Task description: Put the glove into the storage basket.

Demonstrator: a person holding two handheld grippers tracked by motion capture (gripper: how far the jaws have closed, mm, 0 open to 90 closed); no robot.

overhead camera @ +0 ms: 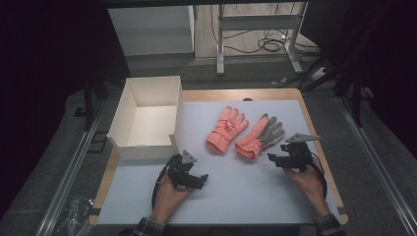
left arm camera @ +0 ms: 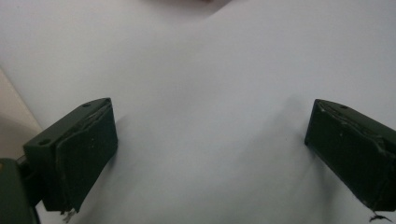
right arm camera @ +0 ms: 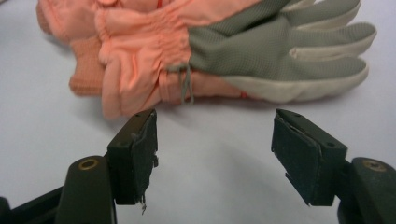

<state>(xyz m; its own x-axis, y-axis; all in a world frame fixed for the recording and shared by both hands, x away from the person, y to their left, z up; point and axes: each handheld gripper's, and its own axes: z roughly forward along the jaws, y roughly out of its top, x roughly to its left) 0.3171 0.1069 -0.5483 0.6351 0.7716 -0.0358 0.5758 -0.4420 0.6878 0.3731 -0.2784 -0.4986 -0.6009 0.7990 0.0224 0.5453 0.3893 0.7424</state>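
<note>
Two orange fabric gloves (overhead camera: 243, 132) lie mid-surface right of the open white cardboard box (overhead camera: 145, 118), the right claw (overhead camera: 276, 158) spread just beside them, the left claw (overhead camera: 200, 181) spread over bare pale surface (overhead camera: 236, 196) nearer the box.

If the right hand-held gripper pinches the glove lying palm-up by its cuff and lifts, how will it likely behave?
The palm-up glove looks like soft padded fabric, so it would probably droop from the cuff rather than stay flat. Its gathered cuff should give the pads something to bite. It looks light, and it may drag against the other glove beside it.
</note>
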